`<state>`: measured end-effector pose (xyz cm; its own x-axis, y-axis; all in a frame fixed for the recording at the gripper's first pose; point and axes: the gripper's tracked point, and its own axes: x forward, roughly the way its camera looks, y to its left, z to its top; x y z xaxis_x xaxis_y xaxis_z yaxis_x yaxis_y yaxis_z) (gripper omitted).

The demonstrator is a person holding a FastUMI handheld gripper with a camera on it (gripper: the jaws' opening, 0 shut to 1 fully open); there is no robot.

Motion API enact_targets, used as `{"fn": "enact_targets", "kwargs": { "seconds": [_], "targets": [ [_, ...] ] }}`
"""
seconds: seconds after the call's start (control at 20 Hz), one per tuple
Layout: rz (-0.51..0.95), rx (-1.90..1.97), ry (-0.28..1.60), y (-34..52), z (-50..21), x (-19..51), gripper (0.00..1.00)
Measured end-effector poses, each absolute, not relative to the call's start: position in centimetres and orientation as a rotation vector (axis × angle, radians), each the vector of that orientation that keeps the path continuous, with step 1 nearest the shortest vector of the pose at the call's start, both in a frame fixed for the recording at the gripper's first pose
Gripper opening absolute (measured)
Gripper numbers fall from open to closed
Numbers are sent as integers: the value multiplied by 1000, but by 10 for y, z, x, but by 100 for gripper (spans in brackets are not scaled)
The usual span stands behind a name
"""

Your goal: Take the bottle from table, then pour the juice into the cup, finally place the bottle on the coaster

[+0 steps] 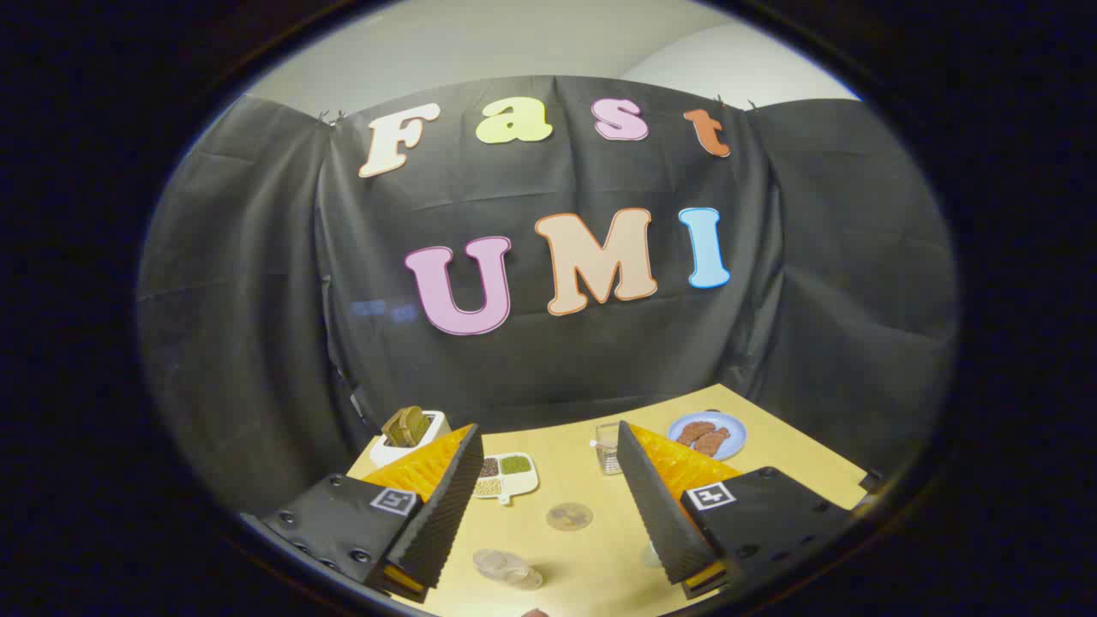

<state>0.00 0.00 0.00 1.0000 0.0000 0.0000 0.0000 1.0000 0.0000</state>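
Note:
My gripper [548, 446] is open and holds nothing, raised above a yellow table [797, 480]. A clear, glassy object [506, 567], probably the bottle seen from above, stands on the table low between the fingers, nearer the left one. Ahead of it, also between the fingers, lies a small round coaster [569, 516]. A clear glass cup [608, 447] stands farther on, right beside the tip of the right finger [656, 506]. Neither finger touches any of these.
A white divided dish of beans [507, 476] sits by the left finger. A white toaster with toast [410, 433] stands at the back left. A blue plate with brown food [708, 435] is at the back right. Black cloth walls the table's far side.

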Motion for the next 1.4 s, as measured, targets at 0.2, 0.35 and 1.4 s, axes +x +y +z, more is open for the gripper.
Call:
{"fn": "enact_targets", "kwargs": {
  "seconds": [0.2,0.35,1.4],
  "targets": [
    [-15,-3,-1,10,-3,4,97],
    [-20,0,-7,17,-4,8,97],
    [-53,-78,154,59,-106,-20,97]
  ]
}}
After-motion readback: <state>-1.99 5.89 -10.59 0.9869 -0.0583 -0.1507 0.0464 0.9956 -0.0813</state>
